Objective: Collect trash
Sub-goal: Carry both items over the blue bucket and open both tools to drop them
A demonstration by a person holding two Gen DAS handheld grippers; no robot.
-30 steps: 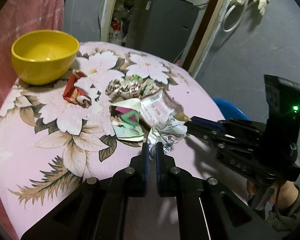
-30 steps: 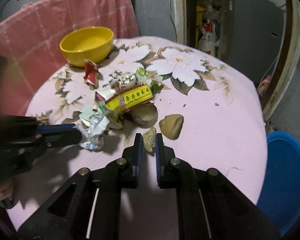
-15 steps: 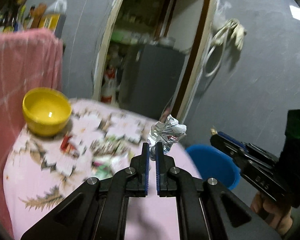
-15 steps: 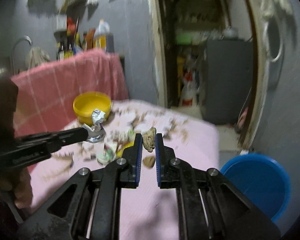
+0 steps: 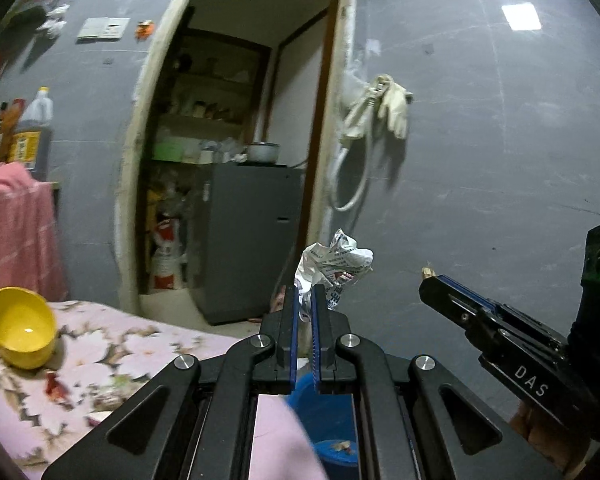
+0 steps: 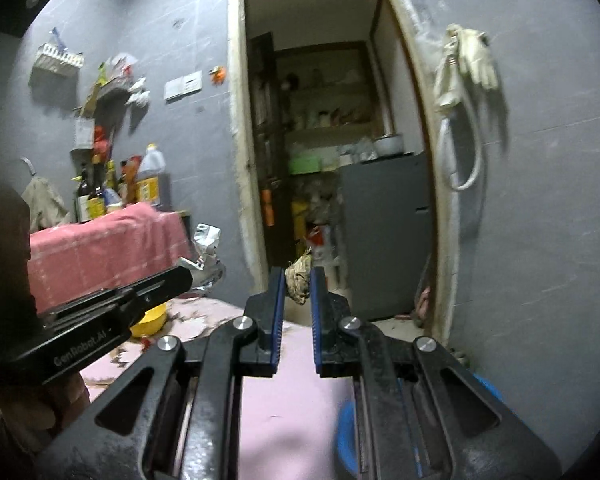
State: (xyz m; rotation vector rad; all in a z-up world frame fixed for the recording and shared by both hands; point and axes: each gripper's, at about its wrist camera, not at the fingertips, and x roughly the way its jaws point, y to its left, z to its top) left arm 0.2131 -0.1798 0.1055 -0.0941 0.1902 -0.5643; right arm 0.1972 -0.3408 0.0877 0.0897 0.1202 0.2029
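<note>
Left wrist view, left gripper [image 5: 305, 300] fingers clamp crinkled printed wrapper [image 5: 334, 264], right gripper [image 6: 295, 284] fingers pinch fibrous brown scrap [image 6: 298, 278].

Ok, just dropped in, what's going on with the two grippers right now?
Trash pickup is underway. The left gripper is shut on a crumpled printed wrapper, and the right gripper holds a small brownish scrap between its jaws. Both are raised above the floral-clothed table. A blue bucket sits below, past the table edge. A yellow bowl and some litter are on the table.
</note>
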